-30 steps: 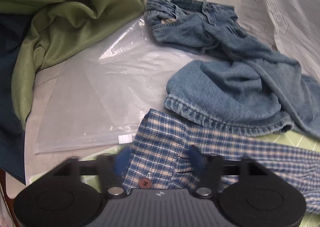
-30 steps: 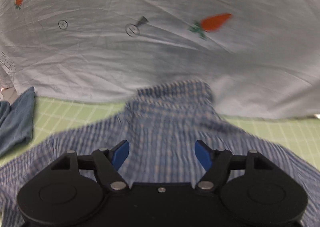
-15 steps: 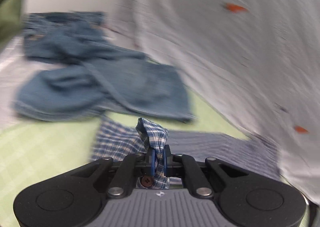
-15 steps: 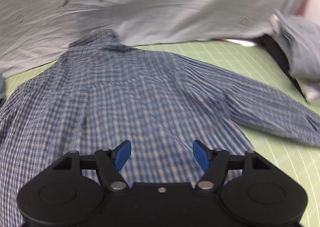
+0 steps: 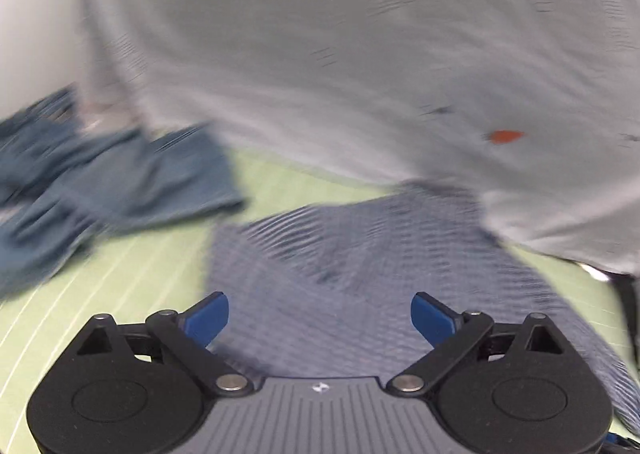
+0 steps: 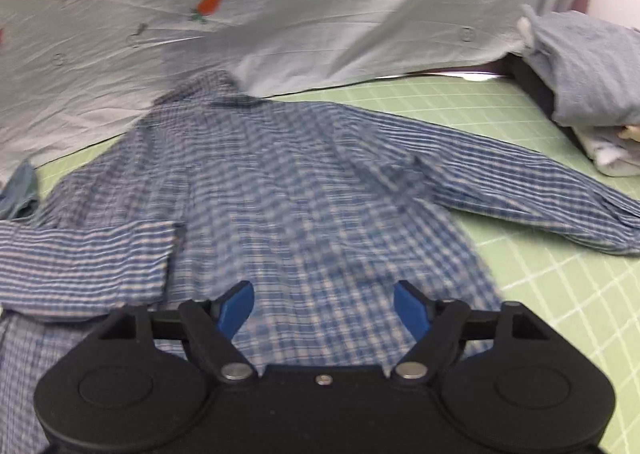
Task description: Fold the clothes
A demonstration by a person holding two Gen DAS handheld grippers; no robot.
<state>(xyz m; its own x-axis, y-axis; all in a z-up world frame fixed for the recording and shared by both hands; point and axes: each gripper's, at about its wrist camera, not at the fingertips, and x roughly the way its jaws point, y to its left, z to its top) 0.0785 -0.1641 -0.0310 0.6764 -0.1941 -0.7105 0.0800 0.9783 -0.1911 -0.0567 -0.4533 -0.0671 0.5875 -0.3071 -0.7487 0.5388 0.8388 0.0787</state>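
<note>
The blue plaid shirt [image 6: 312, 190] lies spread out, collar away from me, on the green grid mat [image 6: 560, 294] that covers the counter. In my right wrist view its one sleeve [image 6: 520, 190] stretches out to the right across the mat, while the other sleeve [image 6: 80, 254] is folded in over the body, its cuff lying on the plaid. My right gripper [image 6: 324, 306] hangs over the lower part of the shirt with its blue fingers [image 6: 236, 308] spread wide and nothing between them. My left gripper [image 5: 320, 318] is likewise over the plaid [image 5: 360, 274], fingers [image 5: 208, 318] wide apart and empty; that view is smeared by motion blur, so I cannot tell how near the cloth they are. Just beyond the collar lies a pale sheet [image 6: 280, 14] printed with orange carrots [image 6: 210, 4] and small round symbols; there is faint lettering near its upper left, but I cannot read it. To the left of the shirt, in the left wrist view, blue jeans [image 5: 100, 182] lie rumpled on the mat, touching the sheet's edge. At the far right of my right view a stack of folded light garments [image 6: 592, 86] sits at the mat's corner, well apart from the shirt's body and near the outstretched sleeve. I see no brand or readable label anywhere.
</note>
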